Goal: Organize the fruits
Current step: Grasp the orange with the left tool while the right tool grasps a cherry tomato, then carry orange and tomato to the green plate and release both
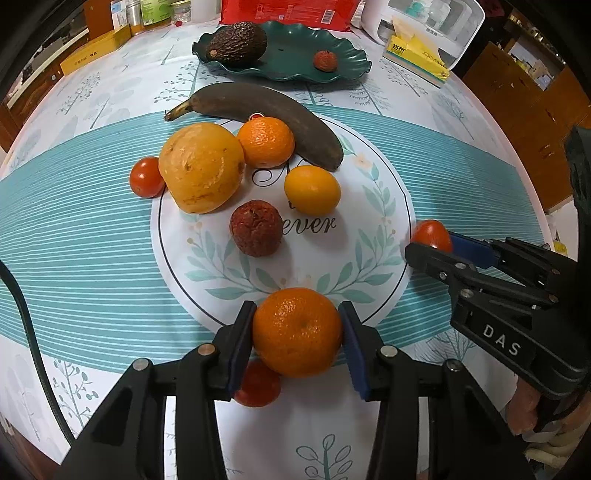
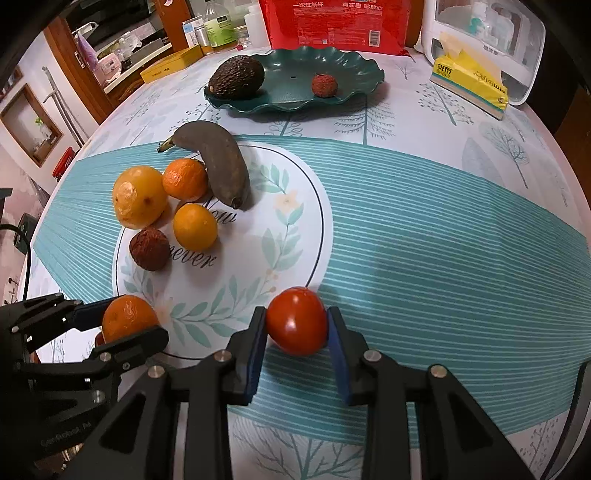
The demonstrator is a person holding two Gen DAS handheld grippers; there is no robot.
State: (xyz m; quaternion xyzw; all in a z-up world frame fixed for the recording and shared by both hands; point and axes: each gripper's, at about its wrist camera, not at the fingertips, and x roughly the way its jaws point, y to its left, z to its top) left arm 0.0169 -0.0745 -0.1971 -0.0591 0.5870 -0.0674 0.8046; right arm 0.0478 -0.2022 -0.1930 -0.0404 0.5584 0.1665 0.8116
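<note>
My left gripper (image 1: 297, 338) is shut on a tangerine (image 1: 297, 332), also in the right wrist view (image 2: 129, 319), near the table's front. My right gripper (image 2: 297, 325) is shut on a red tomato (image 2: 297, 321), which shows at the right in the left wrist view (image 1: 431, 235). A dark green wavy plate (image 1: 347, 55) at the back holds an avocado (image 1: 236, 43) and a lychee (image 1: 325, 60). On the cloth lie a brown banana (image 1: 266, 107), a large yellow fruit (image 1: 201, 168), a second tangerine (image 1: 266, 142), a small yellow citrus (image 1: 312, 190), a wrinkled dark red fruit (image 1: 256, 228) and a tomato (image 1: 146, 177). Another tomato (image 1: 258, 384) sits under my left gripper.
A yellow tissue box (image 2: 472, 83) and a white appliance (image 2: 484, 40) stand at the back right. A red packet (image 2: 332, 24), bottles (image 2: 218, 27) and a yellow box (image 2: 171, 64) line the back edge. A black cable (image 1: 26, 321) runs along the left.
</note>
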